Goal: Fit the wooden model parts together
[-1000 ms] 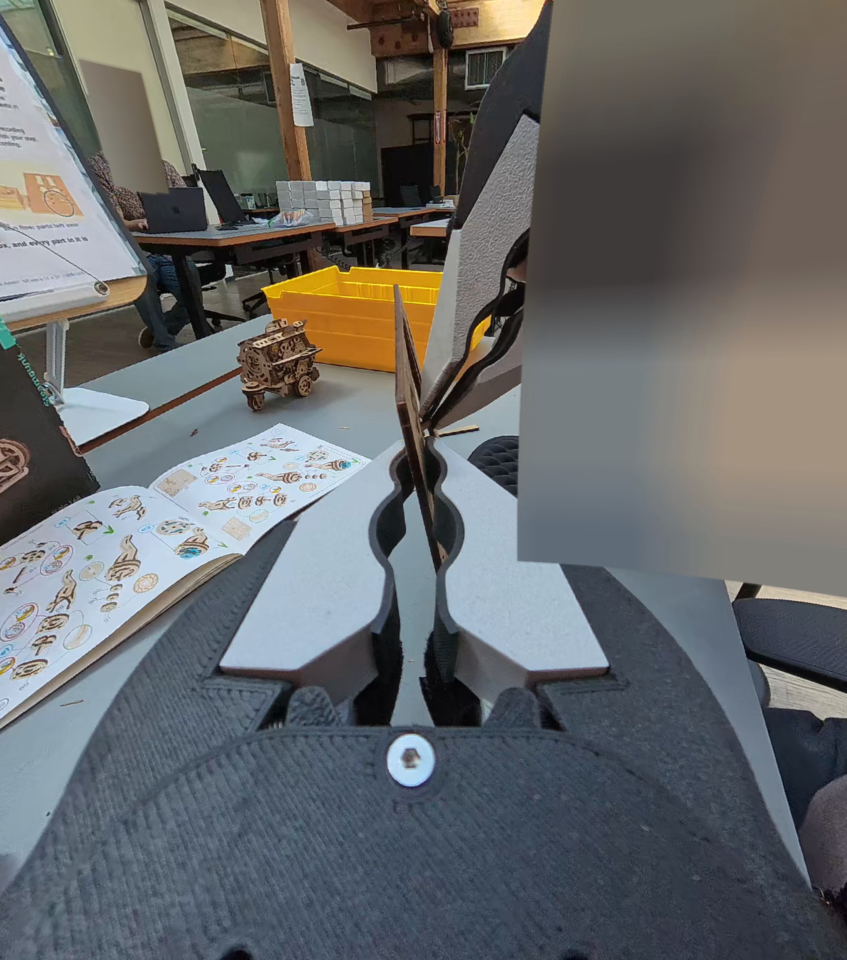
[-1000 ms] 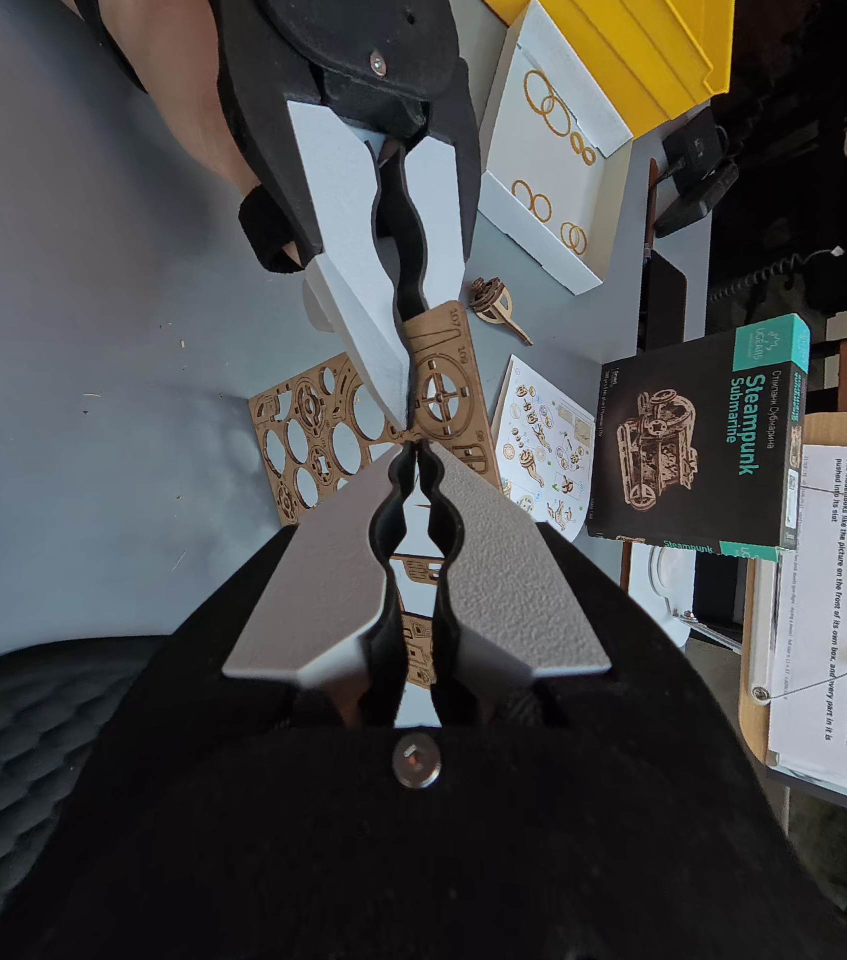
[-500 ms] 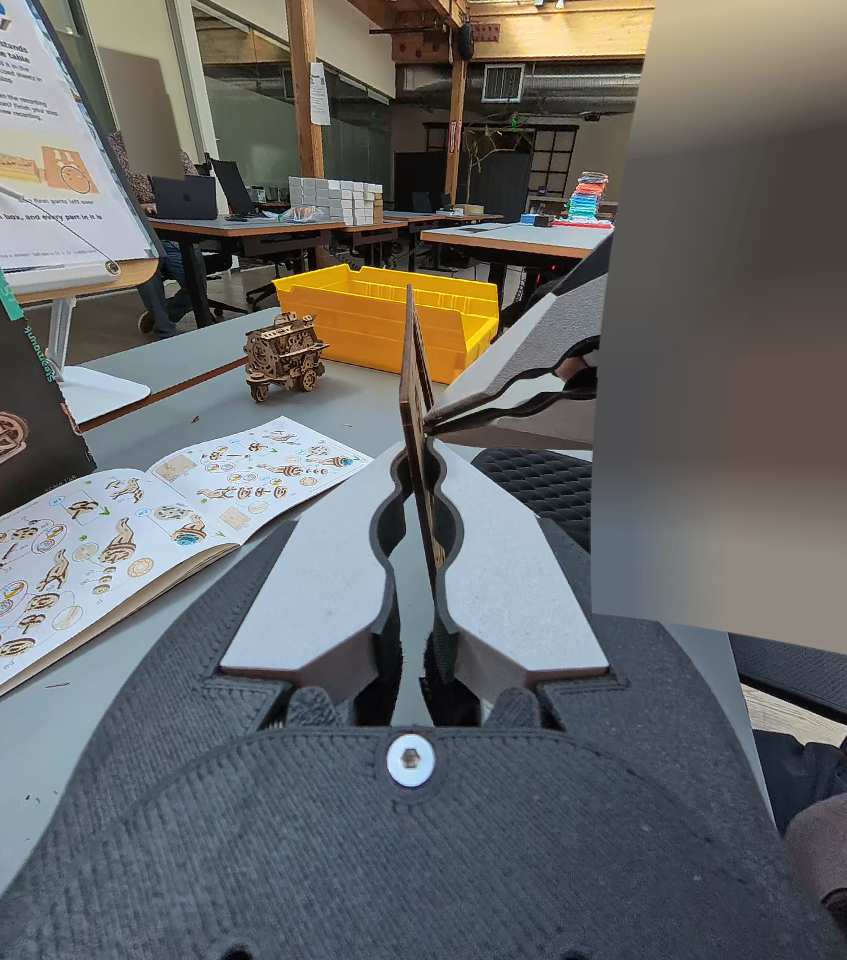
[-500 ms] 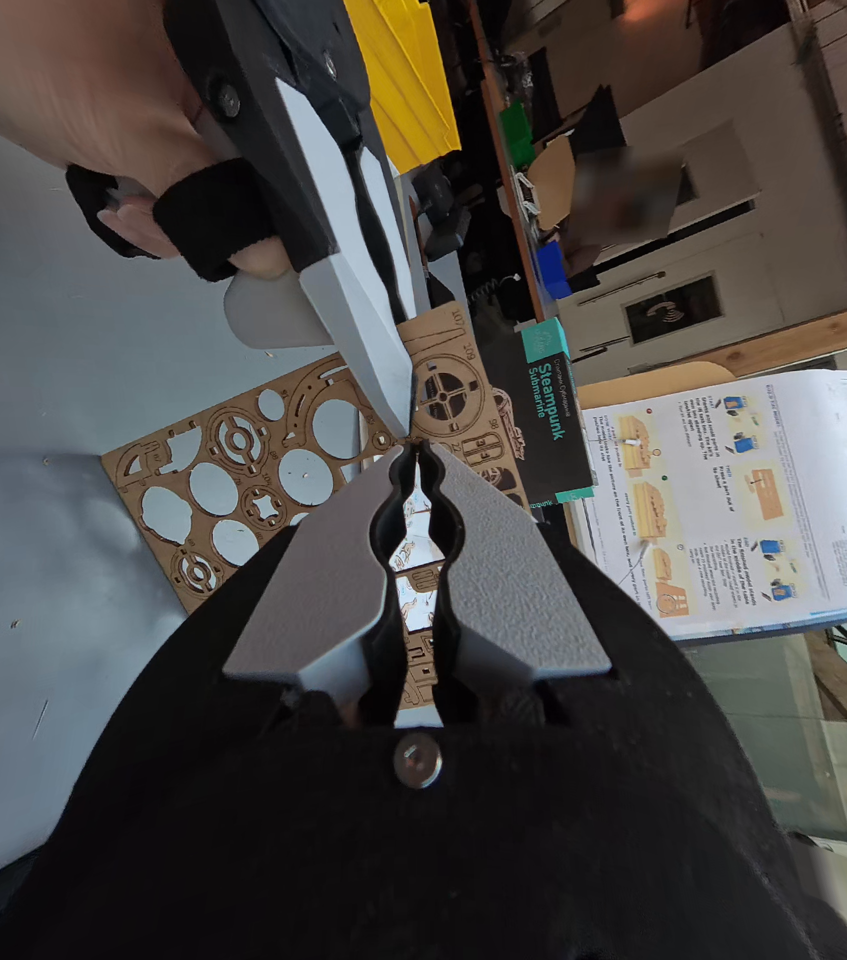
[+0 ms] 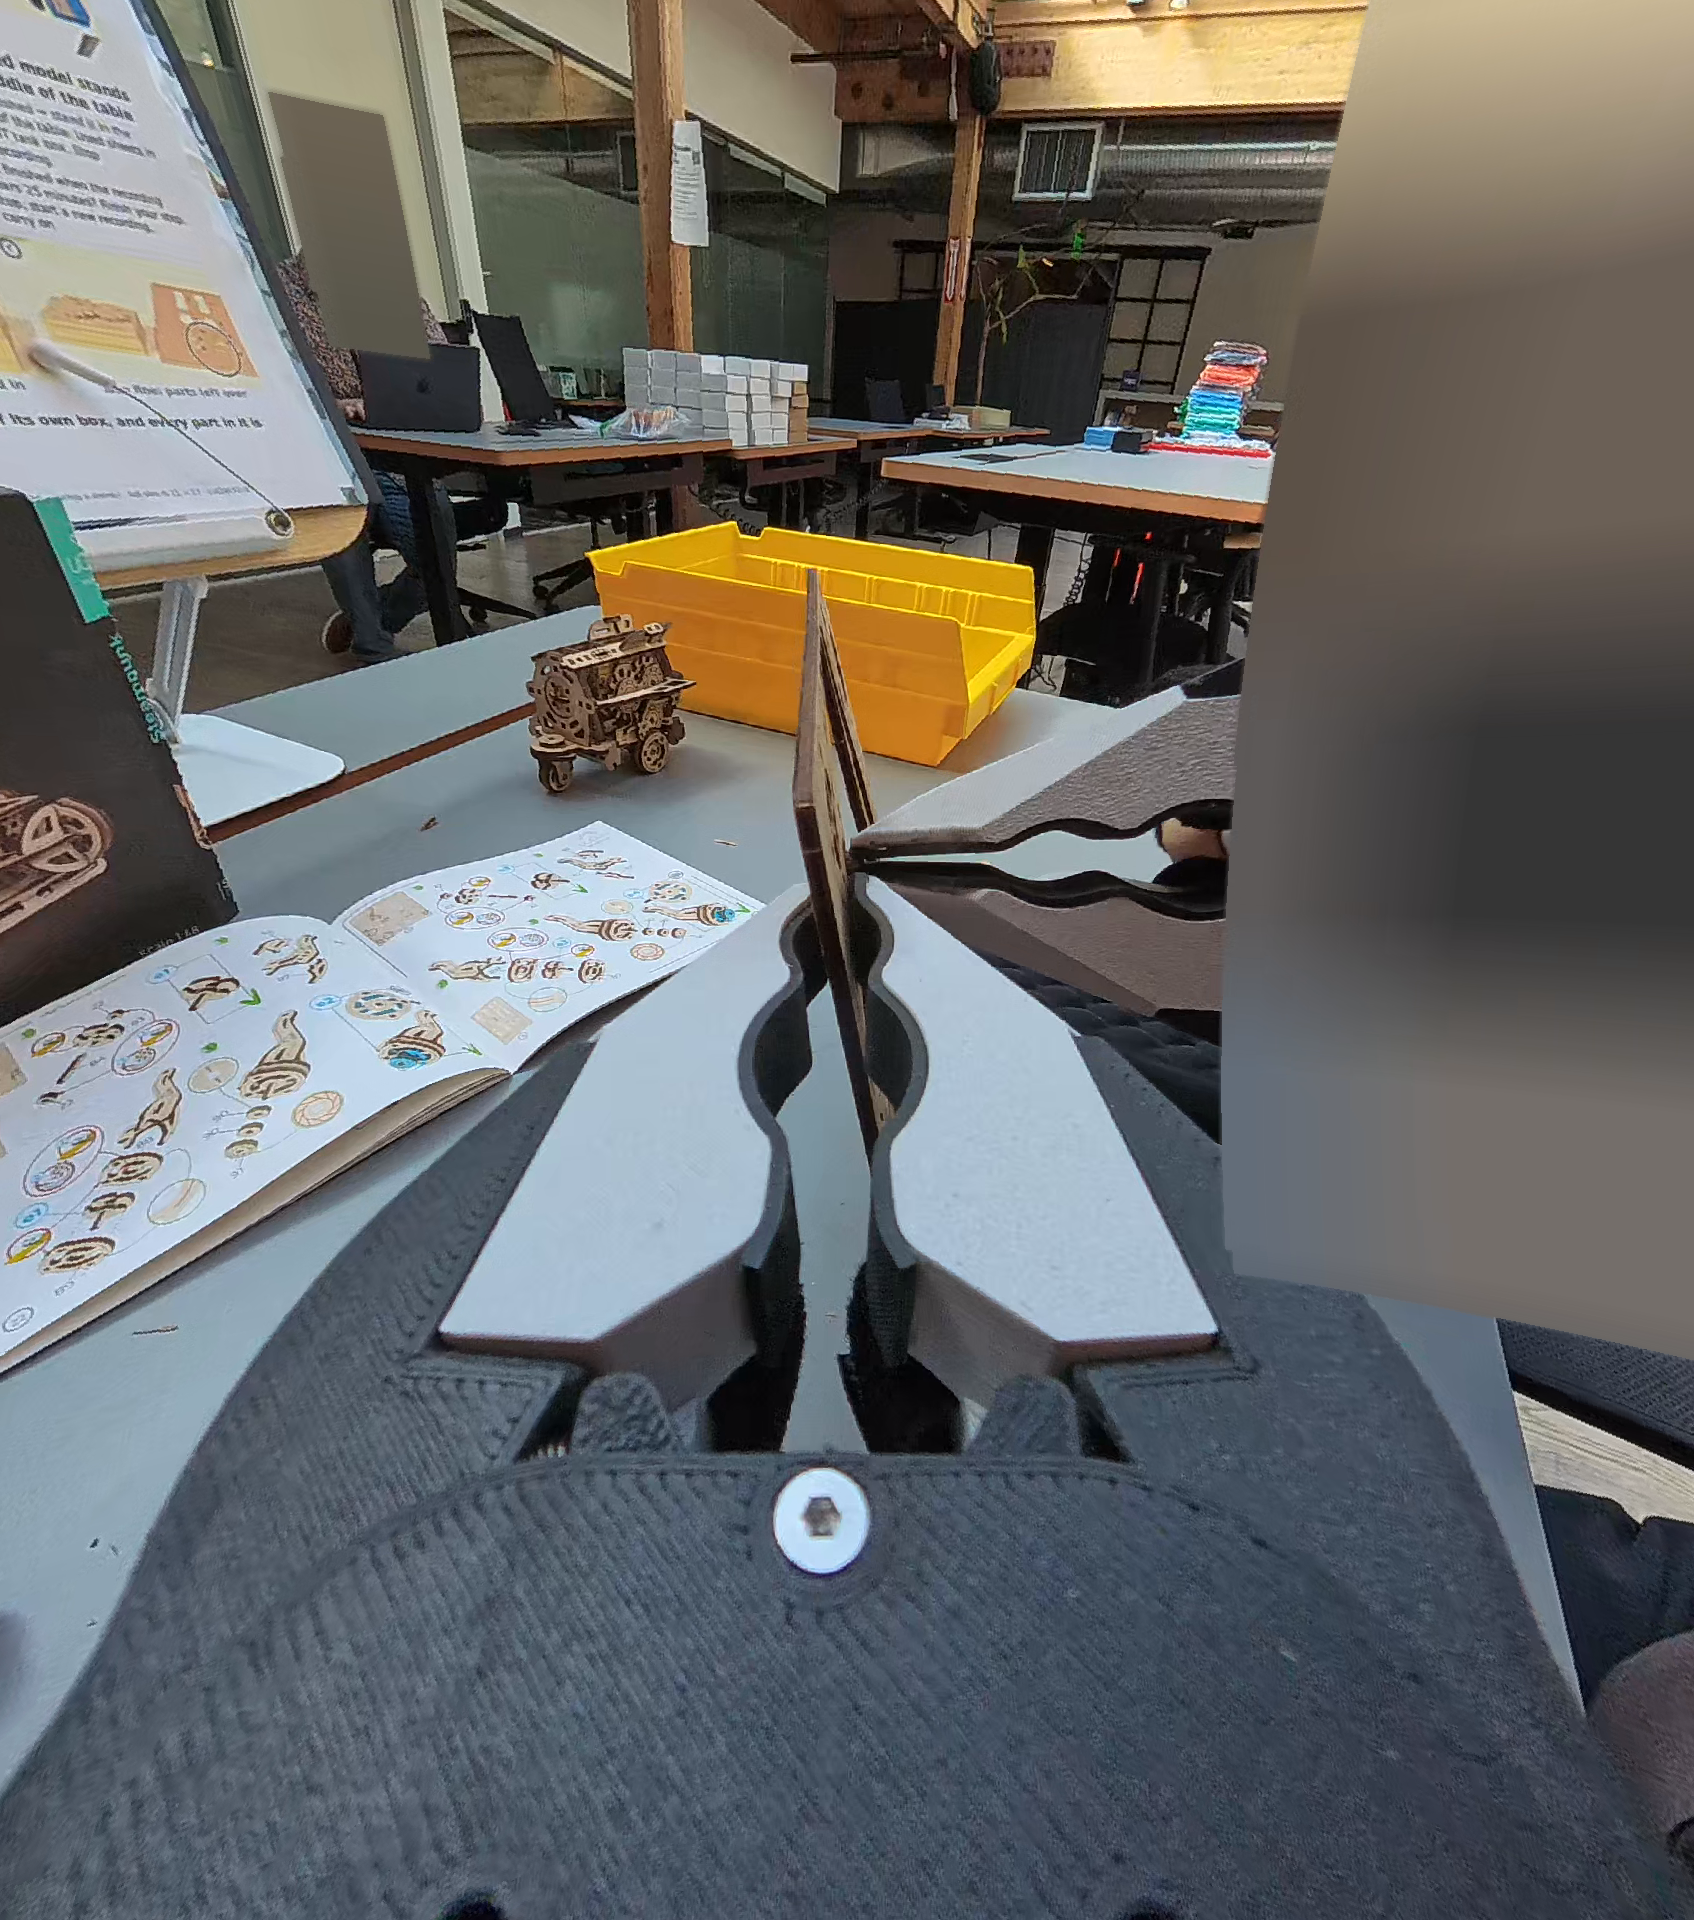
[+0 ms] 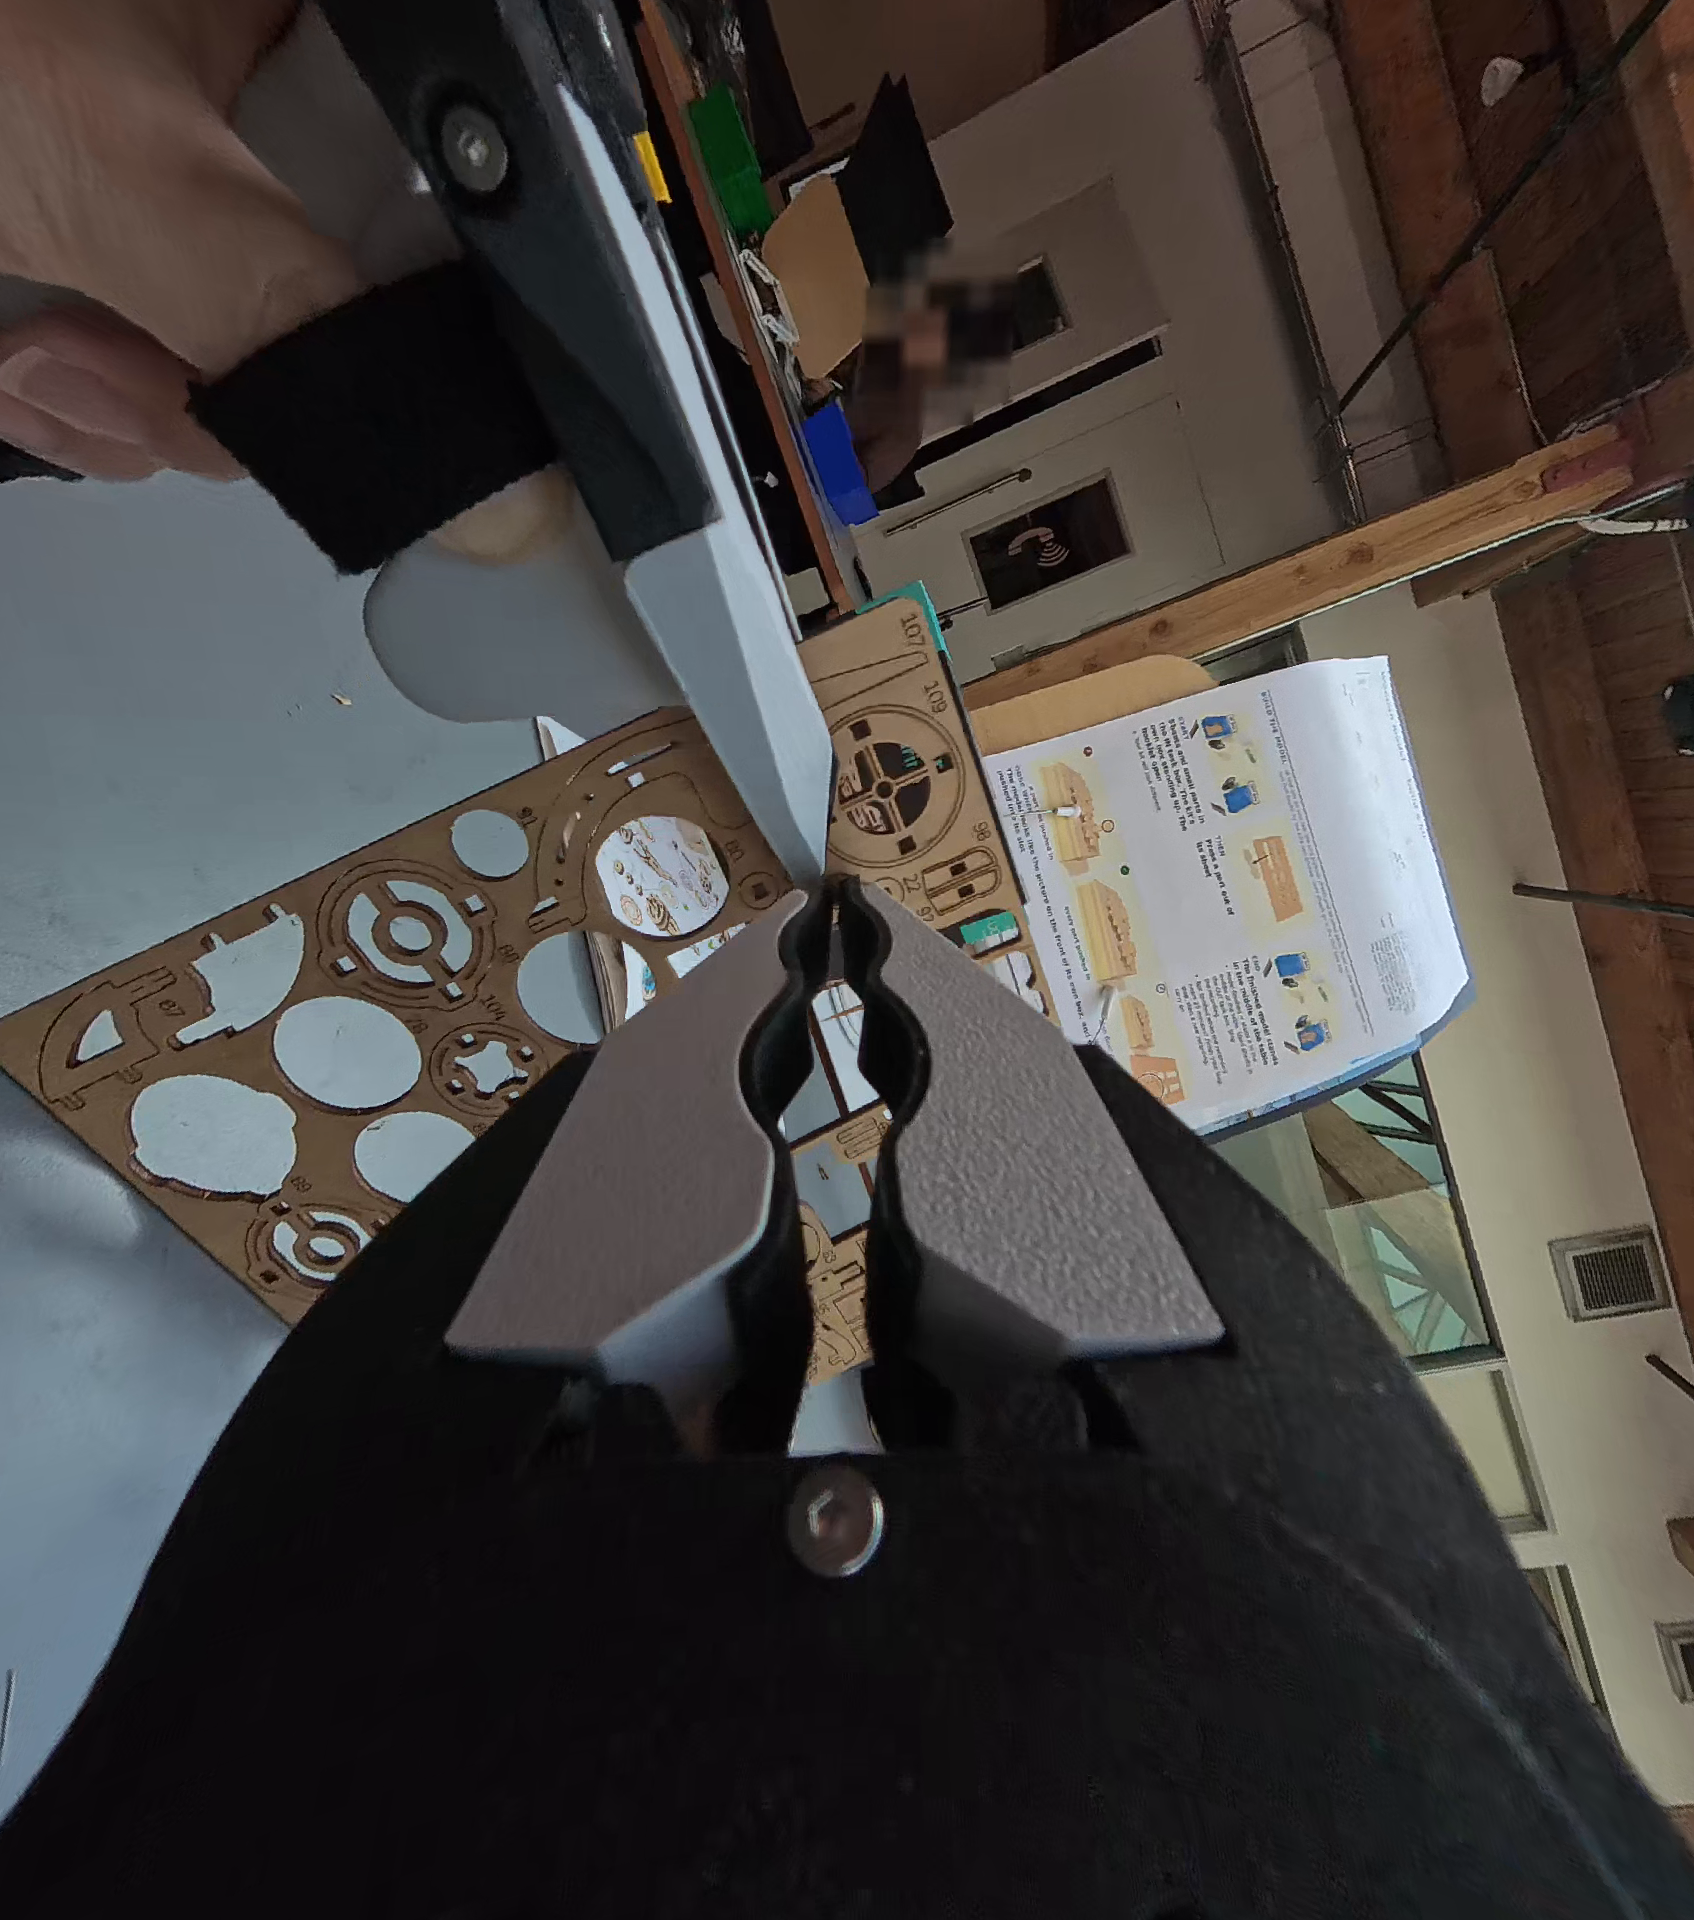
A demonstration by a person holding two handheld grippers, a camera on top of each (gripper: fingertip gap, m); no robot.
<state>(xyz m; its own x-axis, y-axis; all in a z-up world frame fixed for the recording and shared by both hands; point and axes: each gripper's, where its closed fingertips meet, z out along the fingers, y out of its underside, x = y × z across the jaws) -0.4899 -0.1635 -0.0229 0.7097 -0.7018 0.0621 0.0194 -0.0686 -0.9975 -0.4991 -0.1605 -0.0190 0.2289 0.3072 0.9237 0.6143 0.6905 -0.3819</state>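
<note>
My left gripper [image 5: 835,894] is shut on a thin brown wooden sheet [image 5: 827,790] of laser-cut model parts and holds it upright, edge-on, above the grey table [image 5: 95,1455]. My right gripper [image 5: 864,847] comes in level from the right, jaws shut, with its tips against the sheet's face just above my left fingertips. In the right wrist view the sheet [image 6: 230,1039] shows many empty cut-outs. There my right gripper [image 6: 838,891] is shut with its tips at the sheet, right beside the left gripper [image 6: 796,831]. Whether the tips pinch a part, I cannot tell.
An open instruction booklet [image 5: 303,1039] lies to the left, with a black model box [image 5: 12,779] behind it. An assembled wooden model [image 5: 604,701] and a yellow bin [image 5: 884,644] stand farther back. A printed sheet on a stand [image 5: 74,260] is far left. A chair [image 5: 1653,1403] is at the right.
My right gripper has swung from steeply tilted to level, its tips staying at the sheet. My left gripper has kept its hold on the sheet and risen slightly.
</note>
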